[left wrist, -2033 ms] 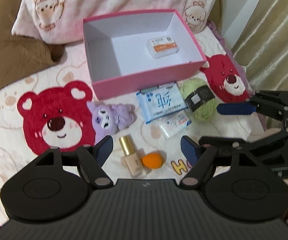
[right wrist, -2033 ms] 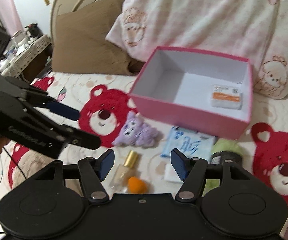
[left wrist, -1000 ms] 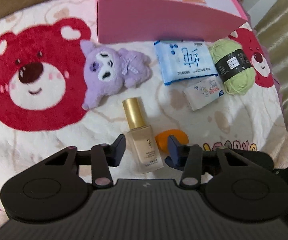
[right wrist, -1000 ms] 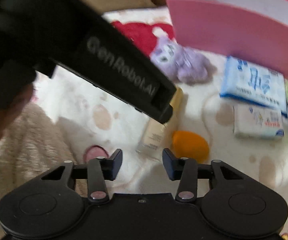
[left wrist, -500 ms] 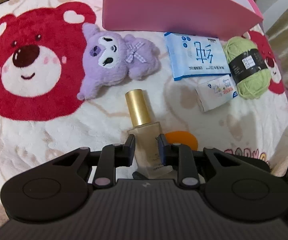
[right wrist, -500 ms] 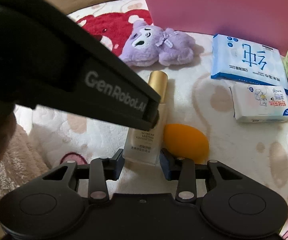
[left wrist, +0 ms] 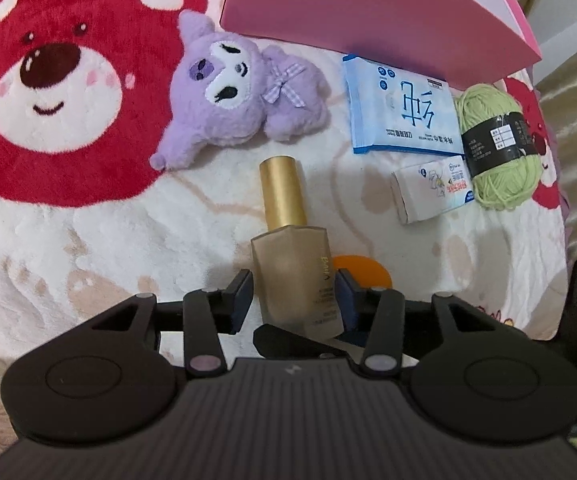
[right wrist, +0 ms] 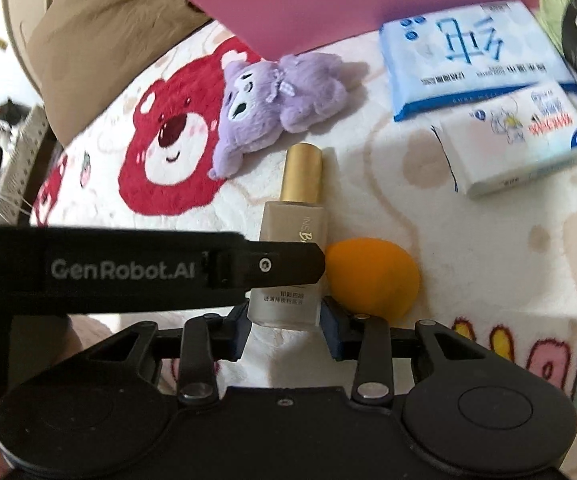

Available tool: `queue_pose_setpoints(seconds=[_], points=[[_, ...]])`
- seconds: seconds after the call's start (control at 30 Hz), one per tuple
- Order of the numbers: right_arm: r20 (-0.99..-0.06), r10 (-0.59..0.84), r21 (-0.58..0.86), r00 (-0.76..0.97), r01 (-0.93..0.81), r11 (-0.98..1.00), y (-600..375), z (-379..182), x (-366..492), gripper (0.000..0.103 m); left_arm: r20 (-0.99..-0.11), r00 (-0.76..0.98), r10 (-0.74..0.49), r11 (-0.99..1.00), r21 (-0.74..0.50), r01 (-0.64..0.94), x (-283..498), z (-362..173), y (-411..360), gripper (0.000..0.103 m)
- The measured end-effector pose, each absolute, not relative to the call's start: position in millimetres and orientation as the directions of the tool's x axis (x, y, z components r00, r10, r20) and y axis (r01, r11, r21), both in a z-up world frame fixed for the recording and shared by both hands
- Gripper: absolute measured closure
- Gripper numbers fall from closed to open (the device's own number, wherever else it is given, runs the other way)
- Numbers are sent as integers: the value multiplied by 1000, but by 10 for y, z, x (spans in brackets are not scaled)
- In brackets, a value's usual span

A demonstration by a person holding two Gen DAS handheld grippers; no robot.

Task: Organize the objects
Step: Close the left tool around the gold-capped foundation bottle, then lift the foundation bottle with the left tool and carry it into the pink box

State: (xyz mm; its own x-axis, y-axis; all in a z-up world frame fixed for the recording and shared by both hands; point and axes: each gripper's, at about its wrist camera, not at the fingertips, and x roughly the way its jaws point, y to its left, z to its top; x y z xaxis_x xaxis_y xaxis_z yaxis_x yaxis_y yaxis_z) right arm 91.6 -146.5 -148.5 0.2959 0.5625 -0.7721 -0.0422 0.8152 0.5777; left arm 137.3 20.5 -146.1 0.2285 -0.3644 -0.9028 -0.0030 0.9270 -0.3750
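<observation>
Left claw (left wrist: pixel 294 296) is pinching the foundation bottle (left wrist: pixel 293 280) by its frosted body, one blue pad on each flat side, gold cap pointing to 12 o'clock. Bottle lies on the bear-print blanket (left wrist: pixel 88 240). My right claw (right wrist: pixel 286 326) brackets the bottle's base, pads at or just off both sides; can't tell if they press. Its fingertip shows under the bottle in the left view.

Orange sponge (right wrist: pixel 372 274) touches the bottle at 3 o'clock, partly hidden behind my left pad. Purple plush (left wrist: pixel 240 100) sits at 11 o'clock, just beyond the cap. Blue wipes pack (left wrist: pixel 402 116) at 1 o'clock, small tissue pack (left wrist: pixel 432 192) just below it at 2 o'clock, green yarn ball (left wrist: pixel 496 144) touching the tissue pack's right end. Pink box (left wrist: pixel 368 12) at 12 o'clock, its front wall behind plush and wipes.
</observation>
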Motion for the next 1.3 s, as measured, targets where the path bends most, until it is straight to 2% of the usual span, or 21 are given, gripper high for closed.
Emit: queue_pose_setpoints(seconds=[0.17,0.37,0.67,0.83,1.3], points=[[-768,568,584,295,-40,810,-1386,-1603,1083,61,-896,247,-370,921,-389,-28,1324,-1464,209,59],[-749,582,596,317,-64,800,-1412,-1473,1041,61,-878,316,-360,926,-376,9,1160,-1269,155,60],[-747,542,500,384,-213,840,-1374,-980,803,61,-826,437,-355,928,-367,61,858,-818,64,60],[-751,550,491,366,-247,835,-1450,-684,813,61,-810,467,-354,931,-353,93,774,-504,-2,60],[-696,489,334,525,-366,869,-1632,112,1131,61,-723,554,-413,903,-403,147,1256,295,-76,60]])
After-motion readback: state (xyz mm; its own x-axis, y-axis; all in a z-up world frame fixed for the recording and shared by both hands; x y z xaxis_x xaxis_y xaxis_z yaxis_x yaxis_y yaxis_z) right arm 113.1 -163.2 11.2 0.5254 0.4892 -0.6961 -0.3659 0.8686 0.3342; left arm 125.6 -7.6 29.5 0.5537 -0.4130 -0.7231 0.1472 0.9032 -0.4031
